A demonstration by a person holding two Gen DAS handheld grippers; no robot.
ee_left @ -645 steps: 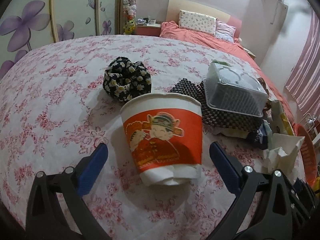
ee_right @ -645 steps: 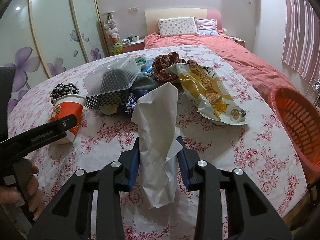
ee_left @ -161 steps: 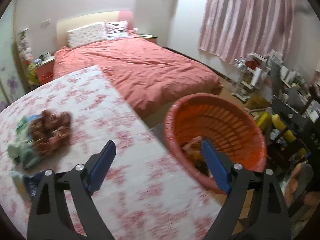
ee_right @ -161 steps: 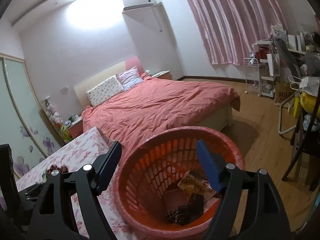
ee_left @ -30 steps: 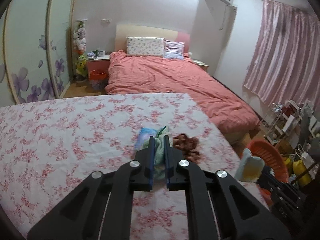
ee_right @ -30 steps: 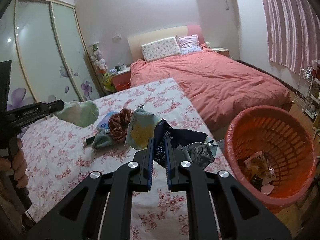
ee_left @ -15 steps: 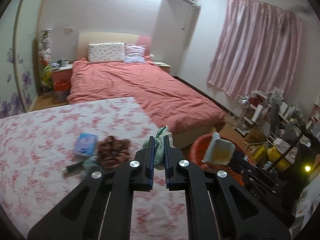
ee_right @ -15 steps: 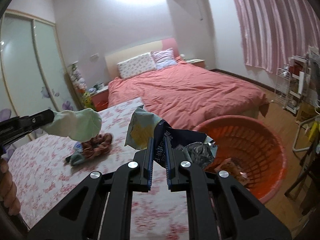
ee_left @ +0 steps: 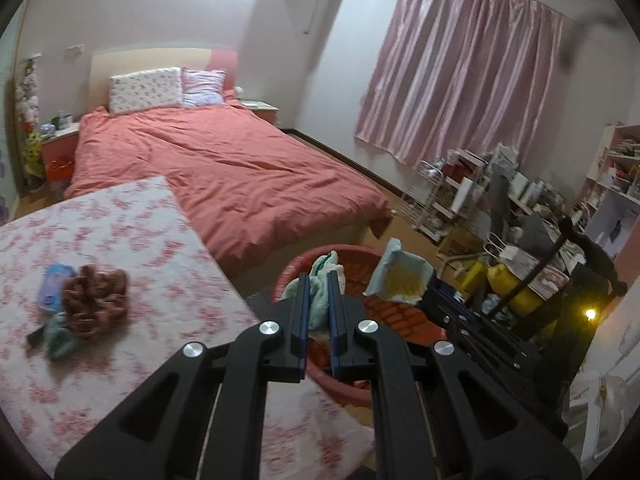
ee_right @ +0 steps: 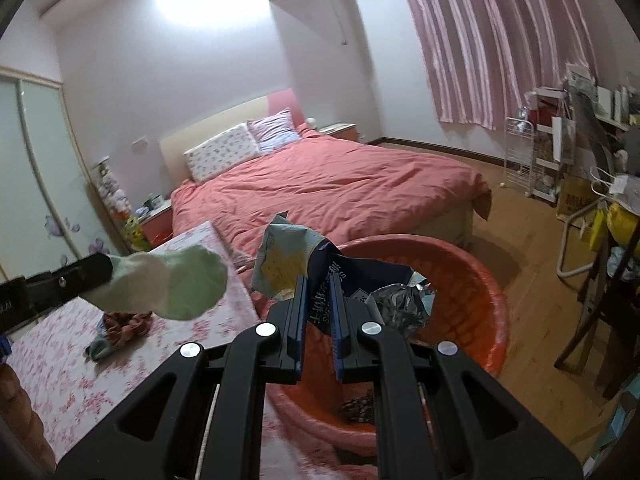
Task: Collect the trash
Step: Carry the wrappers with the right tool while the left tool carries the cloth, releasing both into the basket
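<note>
My left gripper (ee_left: 318, 280) is shut on a pale green and white cloth (ee_left: 323, 294), held over the near rim of the orange basket (ee_left: 400, 314). In the right wrist view that same cloth (ee_right: 176, 286) hangs from the left gripper's black fingers (ee_right: 60, 282) above the table edge. My right gripper (ee_right: 320, 286) is shut on crumpled snack wrappers (ee_right: 332, 276), blue, silver and pale with yellow print, above the orange basket (ee_right: 468, 300). Some trash lies at the basket's bottom (ee_right: 360, 404). The wrappers also show in the left wrist view (ee_left: 402, 276).
A brown scrunchie (ee_left: 94, 296), a blue packet (ee_left: 54, 286) and a grey-green cloth (ee_left: 58, 336) lie on the floral table (ee_left: 140, 240). A red bed (ee_left: 224, 168) stands beyond. Shelves and a chair (ee_right: 600, 240) crowd the right side.
Both grippers swung right, away from the table, and now hang over the orange basket with their loads still gripped. The basket looks larger and nearer in both views.
</note>
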